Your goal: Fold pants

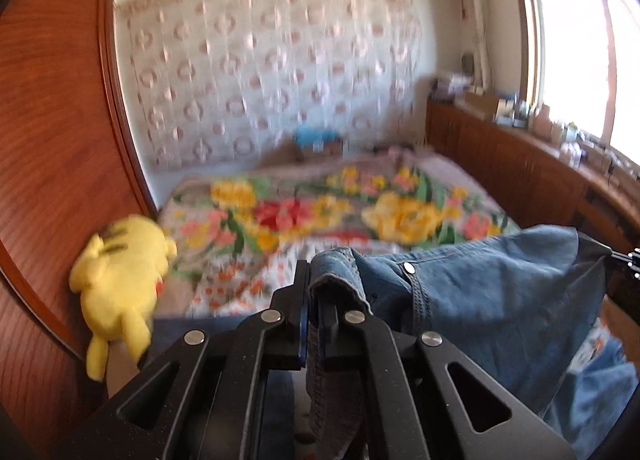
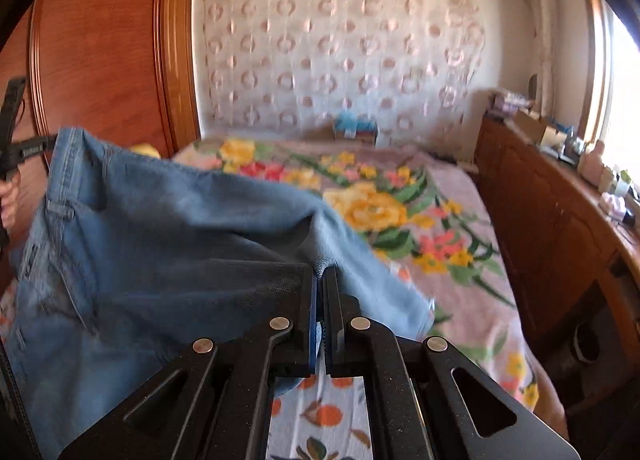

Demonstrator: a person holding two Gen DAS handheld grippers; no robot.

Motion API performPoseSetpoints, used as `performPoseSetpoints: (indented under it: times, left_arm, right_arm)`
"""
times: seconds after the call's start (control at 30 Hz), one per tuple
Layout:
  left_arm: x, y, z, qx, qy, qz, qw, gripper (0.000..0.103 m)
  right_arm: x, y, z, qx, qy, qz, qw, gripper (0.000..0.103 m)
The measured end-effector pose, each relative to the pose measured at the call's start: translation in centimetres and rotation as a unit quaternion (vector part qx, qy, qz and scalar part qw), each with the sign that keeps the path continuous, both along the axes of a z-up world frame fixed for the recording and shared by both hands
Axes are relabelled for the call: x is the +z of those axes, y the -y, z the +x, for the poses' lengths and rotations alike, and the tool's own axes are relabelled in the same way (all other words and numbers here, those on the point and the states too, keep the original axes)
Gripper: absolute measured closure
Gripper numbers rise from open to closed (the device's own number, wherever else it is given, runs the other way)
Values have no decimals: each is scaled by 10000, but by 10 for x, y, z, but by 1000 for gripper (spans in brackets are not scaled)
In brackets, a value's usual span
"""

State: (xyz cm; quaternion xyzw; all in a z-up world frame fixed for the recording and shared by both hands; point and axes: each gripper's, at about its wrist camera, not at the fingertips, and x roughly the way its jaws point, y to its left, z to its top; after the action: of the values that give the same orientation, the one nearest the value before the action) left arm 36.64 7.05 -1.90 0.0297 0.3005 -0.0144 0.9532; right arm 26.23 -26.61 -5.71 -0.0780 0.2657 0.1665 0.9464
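Observation:
Blue denim pants hang in the air above the bed, stretched between my two grippers. My left gripper is shut on the waistband near a metal button; the denim spreads away to the right. My right gripper is shut on the other edge of the pants, which spread to the left and droop toward the bedsheet. The left gripper also shows at the far left of the right wrist view, holding the waistband corner.
A bed with a floral blanket lies below and ahead. A yellow plush toy lies by the wooden headboard on the left. A wooden cabinet with clutter runs along the right under a window. A patterned curtain covers the far wall.

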Motion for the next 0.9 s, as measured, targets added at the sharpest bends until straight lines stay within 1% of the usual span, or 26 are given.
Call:
performPoseSetpoints:
  times: [0.03,0.1,0.17,0.23,0.27,0.37,0.4,0.47,0.53,0.57,0.6,0.67,0.73,0.8,0.9]
  left_arm:
    - [-8,-1,1,-8,-115,5,9999,99]
    - [-24,-2,-1,-7,-299,25,9995,99]
    - [-35,-5,-8,-16,-386,8,9993,99]
    - [-40,-6,-16,-9,-466,-97,9989,97]
    - [-40,-6,-20,-9,-475,-138,9988,96]
    - [-37,-2,-36,-126,-434,-169,9988,87]
    - [-36,-1,-42,-172,-427,-169,9988,82]
    - [-34,4,-55,-257,-369,-196,9988,75]
    - [-33,8,-71,-372,-297,-272,9985,62]
    - [-33,10,-75,-421,-273,-319,9982,59]
    - [-33,11,-81,-509,-266,-405,9975,58]
    - [-34,17,-88,-637,-317,-495,9962,58]
    - [-37,23,-94,-701,-350,-537,9955,58]
    - [-42,29,-101,-762,-403,-610,9944,58]
    - [-53,40,-108,-816,-570,-510,9937,58]
  right_arm:
    - [-14,-7,1,35,-259,-72,9996,101]
    - [-31,-13,-2,132,-534,-60,9985,101]
    - [-44,-20,-10,241,-745,1,9969,101]
    - [-52,-24,-16,321,-946,107,9949,101]
    - [-54,-24,-23,318,-1006,146,9943,98]
    - [-47,-17,-30,246,-955,202,9949,94]
    - [-43,-13,-34,212,-936,244,9951,93]
    - [-41,-4,-42,99,-869,261,9958,83]
    - [-39,6,-50,-9,-779,282,9966,79]
    - [-38,8,-56,-46,-738,285,9969,77]
    - [-36,22,-52,-86,-718,280,9970,76]
    - [-38,29,-55,-197,-737,282,9967,72]
    - [-40,32,-54,-250,-831,386,9955,70]
    - [-39,27,-53,-211,-914,535,9941,69]
    - [-34,17,-51,-169,-831,522,9950,67]
